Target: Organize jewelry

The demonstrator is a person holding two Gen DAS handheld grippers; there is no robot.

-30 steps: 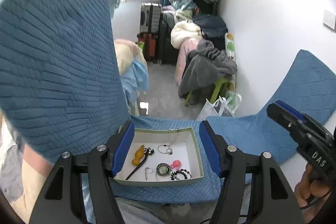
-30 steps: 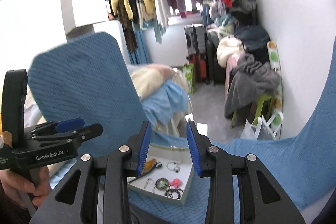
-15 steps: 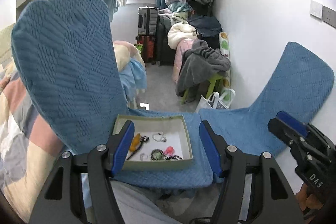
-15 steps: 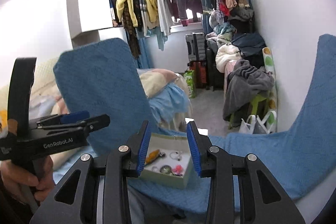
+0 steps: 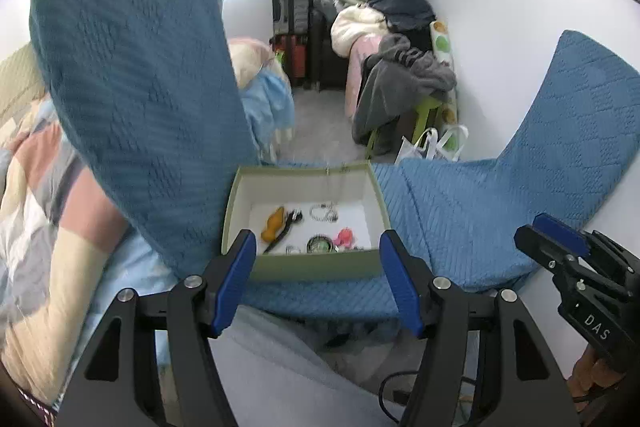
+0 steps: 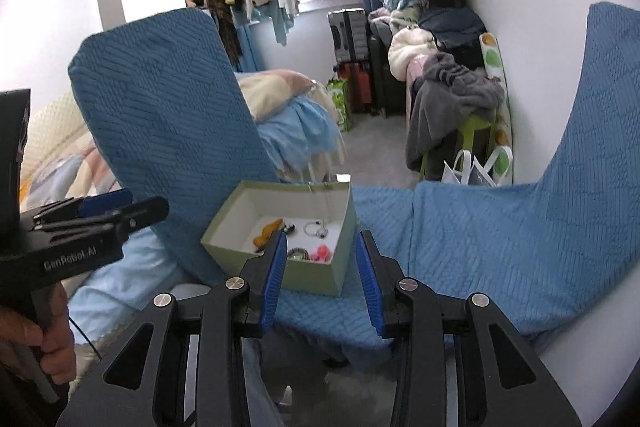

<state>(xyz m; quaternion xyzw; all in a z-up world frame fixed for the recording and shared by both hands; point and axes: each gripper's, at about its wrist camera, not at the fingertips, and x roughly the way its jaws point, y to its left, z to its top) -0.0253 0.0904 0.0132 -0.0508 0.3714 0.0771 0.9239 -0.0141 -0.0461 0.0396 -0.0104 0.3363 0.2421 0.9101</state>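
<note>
Hovering released, both claws faced the box (image 5: 304, 263) at frame centre; left claw (image 5: 316, 283) looked nearer than right claw (image 6: 322, 281).

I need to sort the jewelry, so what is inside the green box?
Inside the green box lie an orange charm, a black hairpin, a silver bracelet, a round green piece and a pink ornament. The near wall hides the front strip of the floor.

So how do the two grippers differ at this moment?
The left gripper has its jaws spread wider than the box; the right gripper is open more narrowly. The left faces the box's front wall squarely; the right faces its near corner. Both are empty and short of the box.
</note>
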